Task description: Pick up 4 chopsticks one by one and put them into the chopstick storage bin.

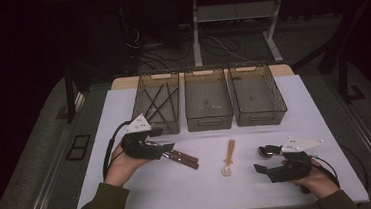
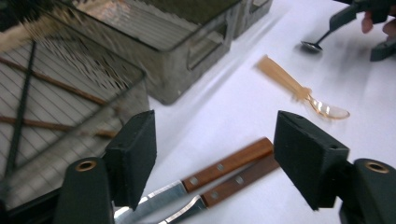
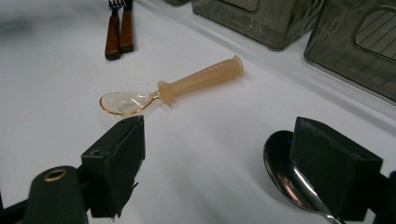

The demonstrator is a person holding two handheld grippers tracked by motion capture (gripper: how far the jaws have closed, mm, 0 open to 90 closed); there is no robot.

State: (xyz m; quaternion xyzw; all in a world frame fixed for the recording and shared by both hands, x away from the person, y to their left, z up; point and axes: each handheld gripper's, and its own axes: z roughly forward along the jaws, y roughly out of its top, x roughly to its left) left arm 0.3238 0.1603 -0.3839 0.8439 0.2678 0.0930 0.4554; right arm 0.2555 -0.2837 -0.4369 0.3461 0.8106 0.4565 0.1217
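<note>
The left claw (image 2: 212,154) stands released, its black jaws apart above the two wooden-handled table knives (image 2: 219,175) lying side by side on the white bench (image 1: 180,185), so I judge the step in hand to be the approach for a pick-up; the next move would call for lowering squarely over one riveted brown handle and clenching without dragging its twin. The right claw (image 3: 215,163) is likewise released, nothing pressed between its pads, with a shiny metal spoon (image 3: 285,179) lying beside one jaw. Farther out lie a translucent amber plastic spoon (image 1: 229,157) at mid-bench and three grey mesh bins (image 1: 209,107) in a row along the far edge.
</note>
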